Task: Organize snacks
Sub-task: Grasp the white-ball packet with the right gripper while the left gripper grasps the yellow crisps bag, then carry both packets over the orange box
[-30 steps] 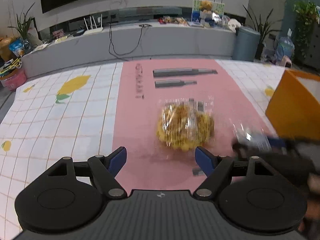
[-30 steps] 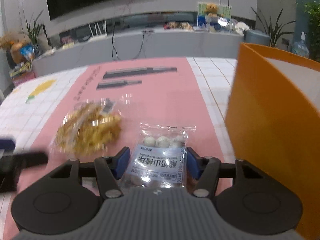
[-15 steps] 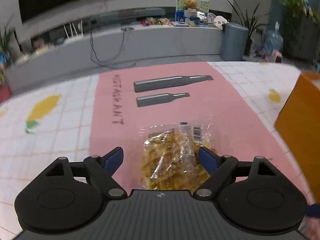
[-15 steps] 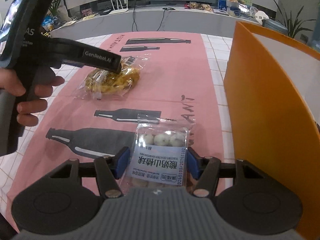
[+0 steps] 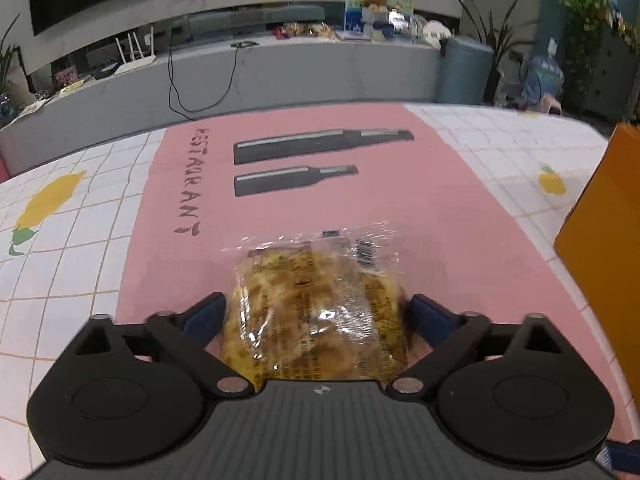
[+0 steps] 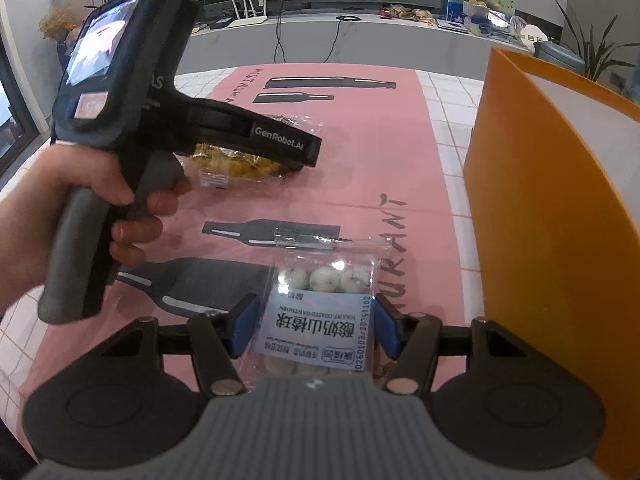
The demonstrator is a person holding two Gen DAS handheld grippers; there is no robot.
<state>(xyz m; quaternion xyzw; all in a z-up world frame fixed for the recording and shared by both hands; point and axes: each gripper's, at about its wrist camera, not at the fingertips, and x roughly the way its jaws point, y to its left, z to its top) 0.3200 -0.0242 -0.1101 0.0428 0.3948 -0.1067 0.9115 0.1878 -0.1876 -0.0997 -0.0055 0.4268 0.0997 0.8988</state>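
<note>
Lying on the pink mat [image 5: 460, 216] of the bench [image 5: 80, 248] are two snack packets: one clear bag of yellow crisps [image 5: 316, 312] and one small packet of white yogurt balls [image 6: 320, 320], with a single orange box [image 6: 560, 216] standing at the right side.

There are two tools. The left tool [image 5: 316, 316] points steeply down with the bag of yellow crisps between its blue pads; its jaws stand spread wide, the pads just beside the bag's two sides, and whether they press on it cannot be told. In the right wrist view a hand [image 6: 80, 200] wraps the left tool's grey handle, its black jaw arm lying across the top of the crisps bag.

The right tool [image 6: 316, 328] also tilts downward, its blue pads pinching the yogurt-ball packet from both sides, the clear top of the packet sticking out ahead of the fingertips.

The orange box's tall wall rises just beside the right tool's right finger, leaving little room on that side. The pink mat lies open between the two packets and beyond the crisps bag up to the printed bottles. The bench's far edge curves past the mat, well apart from both tools.
</note>
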